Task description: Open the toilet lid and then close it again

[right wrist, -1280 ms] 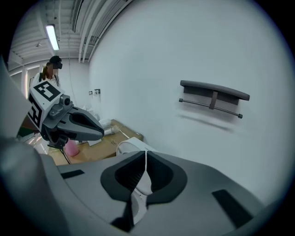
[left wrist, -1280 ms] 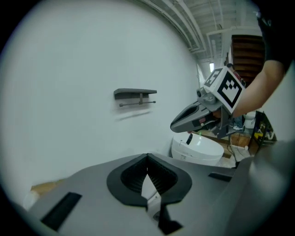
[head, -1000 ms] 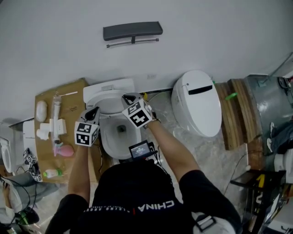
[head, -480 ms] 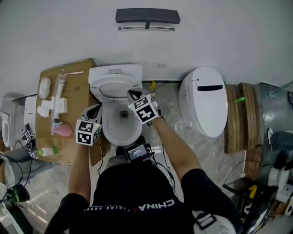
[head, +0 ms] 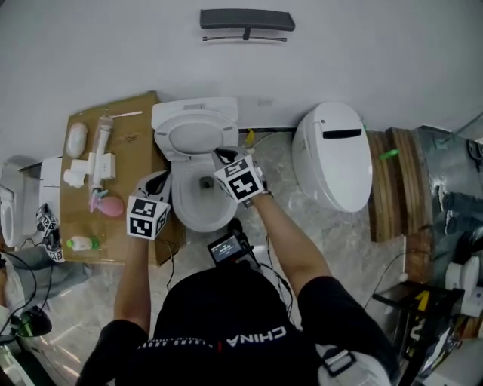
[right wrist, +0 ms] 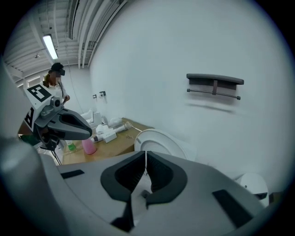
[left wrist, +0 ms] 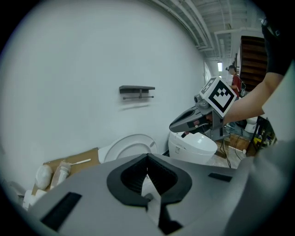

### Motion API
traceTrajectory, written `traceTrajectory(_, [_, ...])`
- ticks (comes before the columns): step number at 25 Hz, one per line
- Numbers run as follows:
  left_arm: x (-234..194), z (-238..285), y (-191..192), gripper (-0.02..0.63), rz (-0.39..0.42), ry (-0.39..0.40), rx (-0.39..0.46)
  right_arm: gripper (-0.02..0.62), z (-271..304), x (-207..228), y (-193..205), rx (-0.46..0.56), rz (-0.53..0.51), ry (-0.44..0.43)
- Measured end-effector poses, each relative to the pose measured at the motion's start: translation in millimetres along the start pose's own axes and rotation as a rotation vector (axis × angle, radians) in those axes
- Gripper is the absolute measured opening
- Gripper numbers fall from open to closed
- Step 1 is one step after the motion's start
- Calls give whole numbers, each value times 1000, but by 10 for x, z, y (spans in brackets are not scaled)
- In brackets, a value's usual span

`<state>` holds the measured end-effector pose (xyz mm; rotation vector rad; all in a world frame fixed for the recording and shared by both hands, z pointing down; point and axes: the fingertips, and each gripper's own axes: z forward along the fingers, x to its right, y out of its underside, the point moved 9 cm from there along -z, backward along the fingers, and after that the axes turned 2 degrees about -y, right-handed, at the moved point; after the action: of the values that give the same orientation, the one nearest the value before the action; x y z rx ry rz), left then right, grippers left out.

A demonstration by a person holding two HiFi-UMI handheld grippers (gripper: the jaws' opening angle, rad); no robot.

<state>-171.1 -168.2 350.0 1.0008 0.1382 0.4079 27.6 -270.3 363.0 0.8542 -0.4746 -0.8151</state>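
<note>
Landmark: white ceramic toilet (head: 202,197), standing against the pale wall, bowl uncovered.

- The white oval toilet lid (head: 195,137) is raised and leans back at the rear of the toilet, its underside facing the person. Both gripper views show it upright beyond the jaws (left wrist: 131,146) (right wrist: 159,142).
- The left hand-held gripper (head: 157,182) hangs just left of the toilet bowl, beside its rim. In its own view (left wrist: 147,166) the jaws are clenched together with nothing between them. It is well short of the lid.
- The right hand-held gripper (head: 221,157) sits over the right side of the bowl, just in front of the lid's lower right edge. In its own view (right wrist: 145,163) the jaws are pressed together and empty. Whether it touches the toilet, I cannot tell.
- Each hand-held gripper shows in the other's view, held in the air to the side (left wrist: 193,120) (right wrist: 69,124).

Surroundings:
- A flat brown cardboard sheet (head: 136,121) lies on the floor left of the toilet. It carries a pink bottle (head: 112,206), a small green bottle (head: 83,243) and several white fittings (head: 94,162).
- A second white toilet with its lid down (head: 336,154) stands right of the toilet.
- Wooden boards (head: 392,185) lie further right still.
- A dark grey wall shelf with a thin rail beneath it (head: 247,20) is fixed to the wall above the toilet.
- A small black device with a lit screen (head: 229,249) sits at the person's chest, on the near side of the toilet.
</note>
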Motion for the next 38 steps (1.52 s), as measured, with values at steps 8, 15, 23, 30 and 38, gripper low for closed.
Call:
traceTrajectory(8, [134,-894,687,9,4,70,34,21,-382,-1003,373,-22,-24,97])
traceTrajectory(15, [396,-1652,1089,9,46,136,58,21,-883,-1890,731,-10,7,168])
traceTrajectory(23, [638,-2111,1384,9,34,189,58,21,-1340,-2491,844,24,-8,183])
traceTrajectory(30, [970,-2234,1463,9,-17,220,87,21,-1716,-2629,990,52,-50,152])
traceTrajectory(38, [1574,-2356,1419,9,-20,202,105,21,-2193,-2557,1504,43,-22,105])
